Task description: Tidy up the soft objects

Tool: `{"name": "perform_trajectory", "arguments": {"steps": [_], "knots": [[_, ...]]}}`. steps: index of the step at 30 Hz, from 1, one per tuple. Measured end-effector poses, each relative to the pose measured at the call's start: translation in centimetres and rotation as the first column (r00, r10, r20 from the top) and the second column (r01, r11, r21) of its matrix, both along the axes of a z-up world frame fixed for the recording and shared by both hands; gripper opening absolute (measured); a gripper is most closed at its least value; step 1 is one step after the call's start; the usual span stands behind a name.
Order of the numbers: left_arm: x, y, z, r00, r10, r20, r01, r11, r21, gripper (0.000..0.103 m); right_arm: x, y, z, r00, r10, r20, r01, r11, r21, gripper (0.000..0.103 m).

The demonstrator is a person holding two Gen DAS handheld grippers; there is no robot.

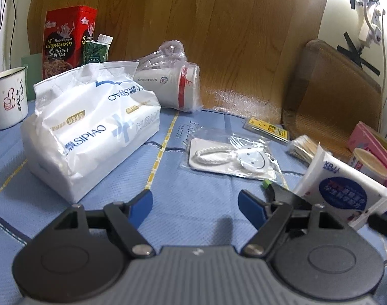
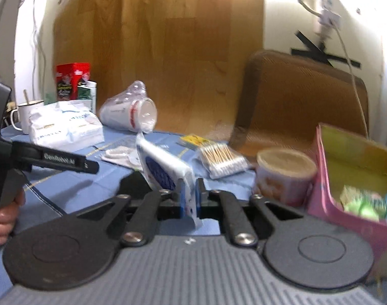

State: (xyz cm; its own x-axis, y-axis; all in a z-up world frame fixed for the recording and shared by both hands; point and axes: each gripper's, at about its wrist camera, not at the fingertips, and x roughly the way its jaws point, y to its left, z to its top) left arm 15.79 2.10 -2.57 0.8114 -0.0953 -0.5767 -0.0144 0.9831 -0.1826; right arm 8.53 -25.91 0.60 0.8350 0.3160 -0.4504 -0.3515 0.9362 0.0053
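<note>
A small white tissue pack [image 2: 165,167] with a dark blue label is clamped between the blue pads of my right gripper [image 2: 190,198], which is shut on its lower end. The pack tilts up to the left above the blue cloth [image 2: 66,193]. In the left wrist view the same pack [image 1: 346,190] shows at the right. My left gripper [image 1: 196,198] is open over bare blue cloth [image 1: 193,178], with nothing between its fingers. A large white SIPIAO tissue pack [image 1: 91,132] lies ahead to its left.
An open pink box [image 2: 346,203] holding several small items stands at the right, with a round lidded tub [image 2: 285,172] beside it. Also here are a bag of cotton swabs [image 2: 224,157], bagged paper cups [image 1: 175,86], a packaged white keyring [image 1: 234,157], an enamel mug [image 1: 8,96] and a red tin [image 1: 66,43].
</note>
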Motion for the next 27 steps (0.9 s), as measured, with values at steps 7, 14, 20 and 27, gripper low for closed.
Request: {"name": "perform_trajectory", "arguments": {"steps": [7, 14, 20, 27], "knots": [[0.1, -0.4, 0.0, 1.0, 0.011, -0.008, -0.011, 0.999, 0.037, 0.079, 0.1, -1.7, -0.4, 0.999, -0.01, -0.04, 0.016, 0.991, 0.136, 0.054], [0.3, -0.7, -0.2, 0.998, 0.06, -0.022, -0.058, 0.995, 0.083, 0.081, 0.1, -2.0, -0.4, 0.999, 0.021, -0.046, -0.012, 0.982, 0.187, 0.067], [0.5, -1.2, -0.3, 0.996, 0.078, -0.034, -0.072, 0.988, 0.138, 0.081, -0.1, -2.5, -0.4, 0.999, 0.034, -0.036, -0.026, 0.978, 0.209, 0.07], [0.5, -1.3, -0.3, 0.996, 0.08, -0.034, -0.074, 0.986, 0.15, 0.081, 0.0, -2.7, -0.4, 0.999, 0.039, -0.037, -0.03, 0.977, 0.21, 0.072]]}}
